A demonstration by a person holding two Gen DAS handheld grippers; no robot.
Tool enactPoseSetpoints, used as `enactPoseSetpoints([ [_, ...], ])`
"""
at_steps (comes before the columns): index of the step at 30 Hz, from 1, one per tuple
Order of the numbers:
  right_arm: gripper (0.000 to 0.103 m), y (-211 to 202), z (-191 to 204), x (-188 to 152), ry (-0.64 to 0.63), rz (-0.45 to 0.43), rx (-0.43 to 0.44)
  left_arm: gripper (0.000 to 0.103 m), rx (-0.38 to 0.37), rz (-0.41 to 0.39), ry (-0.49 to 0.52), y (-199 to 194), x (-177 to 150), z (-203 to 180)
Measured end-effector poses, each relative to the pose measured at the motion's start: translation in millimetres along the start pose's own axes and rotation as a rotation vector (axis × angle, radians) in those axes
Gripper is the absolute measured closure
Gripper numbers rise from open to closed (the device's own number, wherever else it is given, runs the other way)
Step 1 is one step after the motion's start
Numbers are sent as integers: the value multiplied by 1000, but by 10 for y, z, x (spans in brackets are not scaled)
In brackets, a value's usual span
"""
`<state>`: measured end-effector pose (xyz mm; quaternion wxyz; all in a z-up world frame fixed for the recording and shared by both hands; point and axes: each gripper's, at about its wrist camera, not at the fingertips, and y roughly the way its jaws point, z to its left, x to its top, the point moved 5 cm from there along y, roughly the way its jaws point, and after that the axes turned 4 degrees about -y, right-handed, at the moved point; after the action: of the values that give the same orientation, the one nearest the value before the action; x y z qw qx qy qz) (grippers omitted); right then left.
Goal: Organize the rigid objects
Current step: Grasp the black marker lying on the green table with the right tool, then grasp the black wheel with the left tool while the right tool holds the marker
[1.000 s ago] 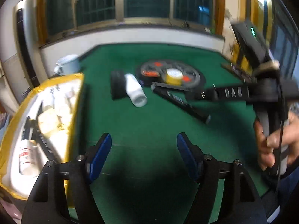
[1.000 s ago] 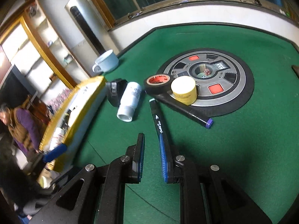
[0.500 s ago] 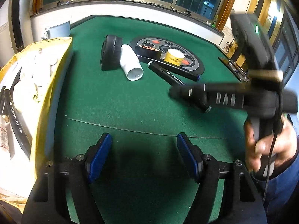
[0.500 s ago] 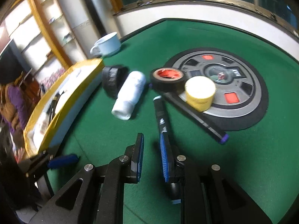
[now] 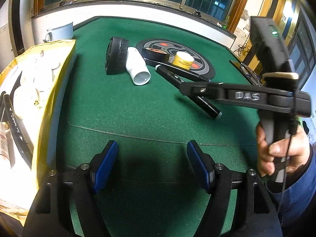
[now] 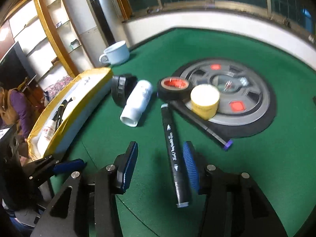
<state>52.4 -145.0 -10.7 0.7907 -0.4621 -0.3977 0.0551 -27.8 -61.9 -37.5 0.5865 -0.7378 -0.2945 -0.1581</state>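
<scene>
My right claw (image 6: 160,165) has just been opening — 1 black marker (image 6: 173,154) lies between its jaws, unclamped, pointing away; left claw (image 5: 152,165) wide, empty.

Black marker (image 6: 173,154) lies flat on green felt; white bottle (image 6: 137,102) on its side beside black wheel (image 6: 120,90).

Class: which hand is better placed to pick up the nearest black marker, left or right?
Right. The right gripper has just been opening, its fingers astride the black marker; the left gripper is over bare felt.
</scene>
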Motion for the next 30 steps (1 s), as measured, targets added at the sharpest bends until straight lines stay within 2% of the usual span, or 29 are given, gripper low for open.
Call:
enactPoseSetpoints([
  [2, 67, 102, 27, -3, -17, 20, -31, 31, -4, 0, 0, 0, 0, 4],
  [4, 76, 127, 32, -19, -45, 25, -75, 31, -8, 0, -2, 0, 0, 8],
  [5, 89, 114, 10, -27, -41, 33, -106, 31, -9, -1, -3, 0, 0, 9],
  [10, 90, -42, -60, -167, 38, 48, -57, 31, 4, 18, -2, 37, 60, -4],
  [15, 90, -132, -79, -324, 45, 36, -19, 31, -52, 32, -59, 75, 379, -42],
  [19, 90, -103, -95, -282, 73, 35, 5, 31, 6, -15, -89, 45, 787, 26],
  [23, 89, -74, -80, -252, 69, 31, -4, 31, 42, -30, -195, 119, 1197, 232],
  [26, 89, -67, -99, -250, 85, 29, 9, 31, 104, -11, -208, 329, 1356, 297],
  [29, 89, -78, -145, -261, 103, 29, 28, 31, 138, 12, -190, 534, 1373, 314],
  [30, 89, -75, -150, -260, 106, 28, 29, 35, 156, 15, -191, 588, 1358, 345],
])
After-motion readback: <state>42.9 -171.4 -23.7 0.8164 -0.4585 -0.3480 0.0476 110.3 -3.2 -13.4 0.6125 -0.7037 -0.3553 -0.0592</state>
